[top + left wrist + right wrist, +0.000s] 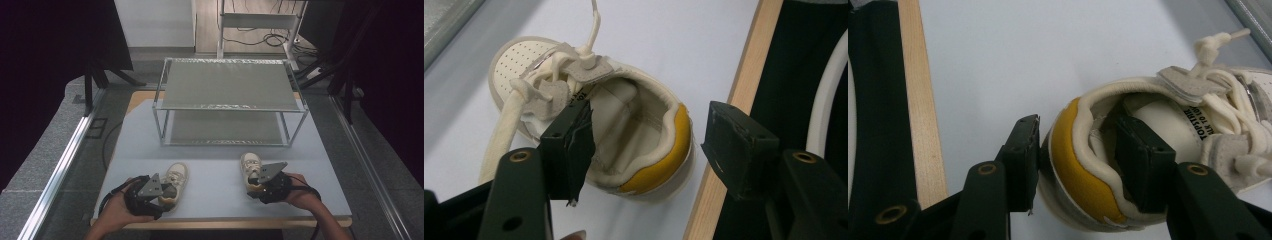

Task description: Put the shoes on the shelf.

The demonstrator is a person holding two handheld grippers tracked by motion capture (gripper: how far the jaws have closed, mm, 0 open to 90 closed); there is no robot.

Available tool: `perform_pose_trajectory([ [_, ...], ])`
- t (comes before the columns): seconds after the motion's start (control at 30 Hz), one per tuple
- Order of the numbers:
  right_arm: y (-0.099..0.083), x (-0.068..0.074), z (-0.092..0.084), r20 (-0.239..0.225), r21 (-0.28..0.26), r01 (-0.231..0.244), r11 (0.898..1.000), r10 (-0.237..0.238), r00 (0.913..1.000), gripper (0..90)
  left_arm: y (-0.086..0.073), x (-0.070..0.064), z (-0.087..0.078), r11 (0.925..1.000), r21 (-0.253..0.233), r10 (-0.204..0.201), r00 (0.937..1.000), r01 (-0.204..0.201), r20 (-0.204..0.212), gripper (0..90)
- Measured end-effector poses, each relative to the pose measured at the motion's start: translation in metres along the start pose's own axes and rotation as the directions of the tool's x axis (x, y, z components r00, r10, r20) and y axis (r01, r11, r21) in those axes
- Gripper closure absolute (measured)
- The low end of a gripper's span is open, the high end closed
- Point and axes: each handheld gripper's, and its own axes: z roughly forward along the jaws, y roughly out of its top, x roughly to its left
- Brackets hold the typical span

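Tongs are in both my hands, low in the high view. My left tongs (pixel 167 191) sit at the lower left of the frame, over the heel end of the left shoe (pixel 173 183). In the left gripper view the jaws stand wide apart: one jaw lies against the inner side of the shoe (pixel 594 125) by the laces, the other jaw hangs well apart from it, over the wooden edge (pixel 729 130) of the table. So these tongs are released, they grasp nothing.

My right tongs (pixel 254 182) are at the lower right of the high view, at the heel of the right shoe (pixel 251 170). In the right gripper view one jaw is outside the heel, touching the back of the shoe (pixel 1128 150), and the other jaw is inside the opening, against the inner lining. The heel wall is between them and they grasp it.

Both shoes are small, cream white, of smooth leather-like material, with thick flat laces and grey suede tabs. The toe of the left one has small punched holes. A yellow band runs round each padded heel collar. They stand on the pale grey table top (pixel 215 170), in the lower middle of the frame, near the front edge. Behind them, in the centre, stands a metal rack (pixel 230 85) with two flat grey shelves and thin shiny rails.
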Motion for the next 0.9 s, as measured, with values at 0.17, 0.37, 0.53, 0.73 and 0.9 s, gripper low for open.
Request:
perform_pose_trajectory([
  [0.17,-0.001,0.000,0.001,-0.007,-0.003,-0.004,1.000,0.004,1.0000,53.2,-0.001,-0.002,0.002,1.0000,0.006,0.007,1.0000,-0.007,0.005,35.4],
  [0.37,-0.001,-0.001,0.001,-0.013,-0.009,-0.007,1.000,0.007,0.9999,53.2,-0.003,-0.002,0.006,0.9999,0.009,0.005,0.9998,-0.006,0.020,35.5],
  [0.53,-0.002,-0.001,0.001,-0.012,-0.016,-0.010,1.000,0.009,0.9999,53.2,-0.002,-0.004,0.013,0.9988,0.041,0.025,0.9995,-0.026,0.018,35.5],
  [0.73,-0.003,-0.001,0.001,-0.012,-0.024,-0.011,1.000,0.011,0.9999,53.3,-0.001,-0.003,0.017,0.9977,0.058,0.034,0.9991,-0.036,0.025,35.8],
  [0.9,-0.002,-0.002,0.002,-0.019,-0.022,-0.014,1.000,0.014,0.9997,54.9,0.000,-0.003,0.020,0.9940,0.089,0.062,0.9979,-0.064,0.018,43.7],
])
